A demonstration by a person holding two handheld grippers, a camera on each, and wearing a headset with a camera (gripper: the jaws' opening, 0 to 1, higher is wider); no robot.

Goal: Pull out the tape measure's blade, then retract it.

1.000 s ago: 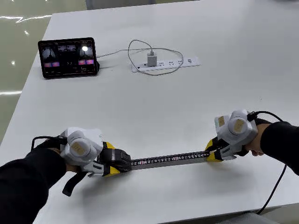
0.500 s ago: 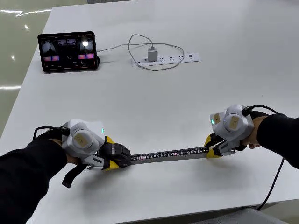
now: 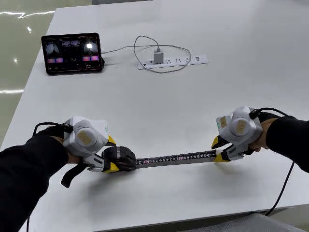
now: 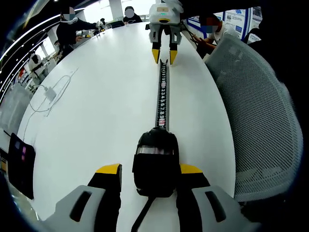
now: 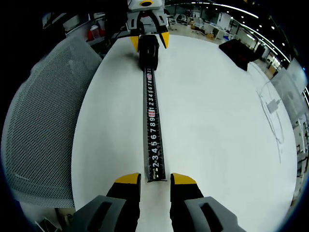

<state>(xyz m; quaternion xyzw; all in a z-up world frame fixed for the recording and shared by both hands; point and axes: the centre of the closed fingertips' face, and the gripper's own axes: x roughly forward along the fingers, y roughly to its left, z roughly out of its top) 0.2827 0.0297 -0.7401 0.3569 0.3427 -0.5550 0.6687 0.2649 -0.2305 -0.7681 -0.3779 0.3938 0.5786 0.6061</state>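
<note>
**Blade drawn out flat, retraction yet to come**
Well apart from the tablet [image 3: 71, 53], toward the near edge of the table [image 3: 193, 96], the left gripper [image 4: 149, 169] clamps the tape measure's case [image 3: 120, 158] between its jaws. The blade [image 5: 152, 121] runs from there to the right gripper [image 5: 155, 179]. Its jaws stand narrowly parted around the blade's tip, with bare table each side, so probably no pinch. To retract well, hold the case firm and guide the tip straight back slowly, so it cannot whip.
</note>
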